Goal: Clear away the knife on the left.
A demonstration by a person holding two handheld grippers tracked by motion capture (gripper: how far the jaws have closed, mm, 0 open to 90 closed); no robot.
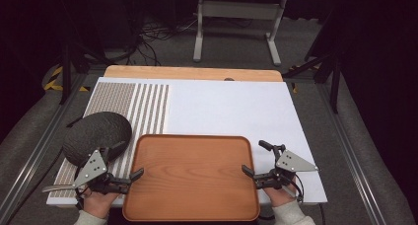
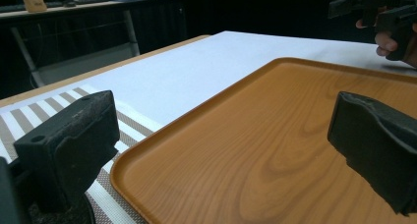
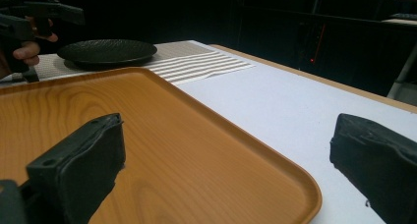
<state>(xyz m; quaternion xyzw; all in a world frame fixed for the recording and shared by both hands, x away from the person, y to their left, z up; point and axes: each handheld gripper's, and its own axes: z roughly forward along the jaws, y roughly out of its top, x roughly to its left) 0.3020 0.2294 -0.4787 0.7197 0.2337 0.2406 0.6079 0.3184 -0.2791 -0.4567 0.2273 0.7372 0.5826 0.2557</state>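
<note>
An empty wooden tray (image 1: 192,178) lies at the table's front middle. My left gripper (image 1: 129,160) is open at the tray's left edge, beside a black textured plate (image 1: 97,135). In the left gripper view (image 2: 226,150) one jaw hangs over the striped mat and the other over the tray (image 2: 275,135), with nothing between the pads. My right gripper (image 1: 255,157) is open at the tray's right edge. In the right gripper view (image 3: 228,165) its jaws straddle the tray's rim (image 3: 295,177), and the plate (image 3: 105,51) sits beyond the tray.
A white mat (image 1: 231,109) covers the tabletop, with a brown-and-white striped placemat (image 1: 133,104) at its left under the plate. The table's wooden back edge (image 1: 192,73) shows behind. A grey metal stand (image 1: 236,22) is on the floor beyond.
</note>
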